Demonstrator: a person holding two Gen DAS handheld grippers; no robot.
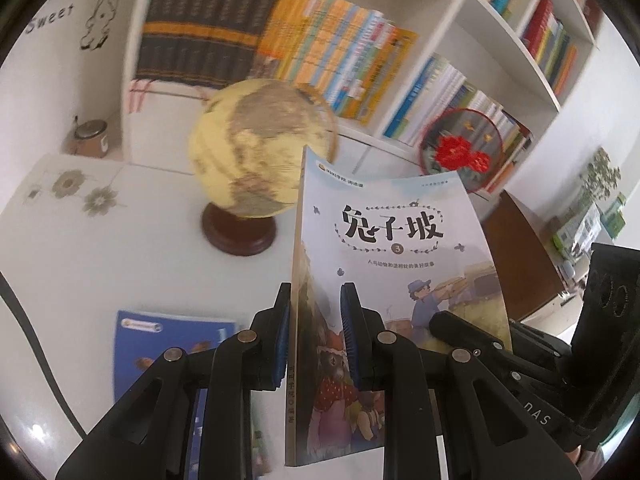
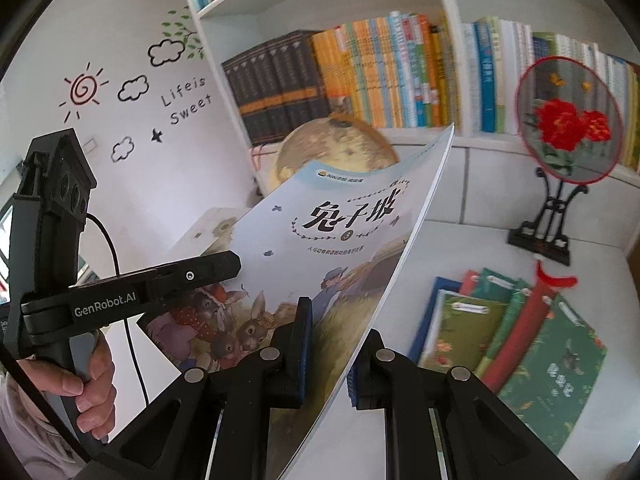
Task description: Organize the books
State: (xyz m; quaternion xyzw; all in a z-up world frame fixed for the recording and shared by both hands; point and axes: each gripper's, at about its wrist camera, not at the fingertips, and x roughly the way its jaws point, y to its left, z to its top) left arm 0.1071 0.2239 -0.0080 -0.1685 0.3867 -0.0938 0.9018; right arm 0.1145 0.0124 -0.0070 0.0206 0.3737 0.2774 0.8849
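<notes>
Both grippers are clamping one book [image 1: 394, 248] and holding it up above the white table [image 1: 80, 248]. The left gripper [image 1: 316, 340] is pinching it near the spine, the right gripper [image 2: 330, 356] its open page edge. It is hanging in front of the globe [image 1: 256, 160], facing the bookshelf [image 2: 452, 40]. More books [image 2: 520, 344] are lying flat on the table.

White wall [image 2: 132, 20] with cloud and sun decals beside a white bookshelf [image 2: 448, 40] above a white table [image 1: 100, 248].
</notes>
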